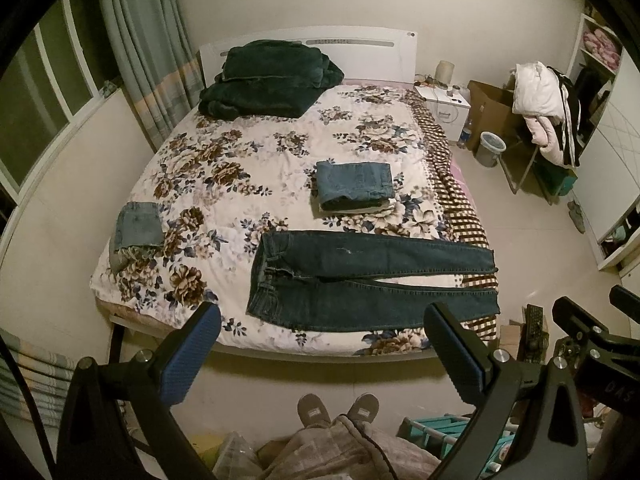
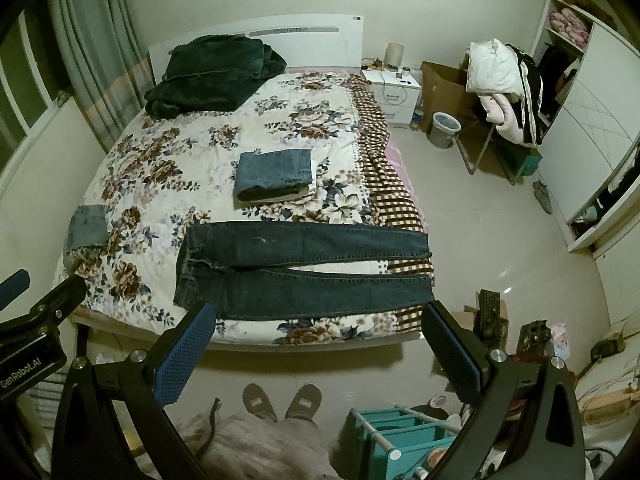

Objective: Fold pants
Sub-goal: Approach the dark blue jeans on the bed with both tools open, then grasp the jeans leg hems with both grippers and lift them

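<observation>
Dark blue jeans (image 1: pixel 360 276) lie flat across the near end of the floral bed (image 1: pixel 248 168), waist to the left, legs stretching right to the bed's edge; they also show in the right wrist view (image 2: pixel 304 268). My left gripper (image 1: pixel 324 356) is open and empty, held high above the floor in front of the bed. My right gripper (image 2: pixel 320 356) is open and empty at a like height to its right. A stack of folded jeans (image 1: pixel 354 186) sits mid-bed behind the flat pair, also seen in the right wrist view (image 2: pixel 274 174).
A light denim piece (image 1: pixel 138 230) lies at the bed's left edge. A dark green blanket (image 1: pixel 268 78) is piled at the headboard. A nightstand (image 1: pixel 442 106), bin (image 1: pixel 491 148), clothes-laden chair (image 1: pixel 540 108) and wardrobe stand right. A teal rack (image 2: pixel 404 436) is by my feet (image 2: pixel 280 402).
</observation>
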Demonstrator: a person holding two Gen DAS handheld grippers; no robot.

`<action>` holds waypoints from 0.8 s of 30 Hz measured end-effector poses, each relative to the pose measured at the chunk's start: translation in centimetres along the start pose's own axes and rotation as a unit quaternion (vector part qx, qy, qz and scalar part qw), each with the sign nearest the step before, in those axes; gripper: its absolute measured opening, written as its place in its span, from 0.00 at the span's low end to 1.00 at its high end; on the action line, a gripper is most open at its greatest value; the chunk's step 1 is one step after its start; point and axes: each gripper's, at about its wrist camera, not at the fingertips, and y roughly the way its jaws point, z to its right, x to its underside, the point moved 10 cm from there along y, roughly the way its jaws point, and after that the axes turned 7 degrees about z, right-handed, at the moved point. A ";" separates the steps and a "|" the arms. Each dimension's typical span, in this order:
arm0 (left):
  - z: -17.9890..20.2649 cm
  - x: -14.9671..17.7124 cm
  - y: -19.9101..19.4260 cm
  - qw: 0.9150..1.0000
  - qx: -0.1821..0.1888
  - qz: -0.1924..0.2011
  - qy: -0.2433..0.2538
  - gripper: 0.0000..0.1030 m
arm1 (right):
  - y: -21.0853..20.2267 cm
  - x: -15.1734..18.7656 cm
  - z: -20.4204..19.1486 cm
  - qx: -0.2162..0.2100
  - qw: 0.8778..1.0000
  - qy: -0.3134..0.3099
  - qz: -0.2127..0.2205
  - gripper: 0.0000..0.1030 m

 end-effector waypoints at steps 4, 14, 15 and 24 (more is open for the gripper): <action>-0.1 0.0 0.0 1.000 0.002 0.001 -0.002 1.00 | 0.2 0.2 -0.2 0.000 1.000 0.001 0.000 1.00; 0.1 -0.4 2.0 1.000 -0.001 0.000 -0.022 1.00 | 2.4 1.5 -0.8 0.002 1.000 0.002 0.003 1.00; 0.3 -0.5 2.7 1.000 0.006 -0.002 -0.028 1.00 | 3.0 1.3 -0.6 0.006 1.000 0.004 0.008 1.00; 1.2 -2.9 11.3 0.998 -0.049 0.039 -0.032 1.00 | 13.7 -2.6 1.8 0.031 0.998 0.008 0.047 1.00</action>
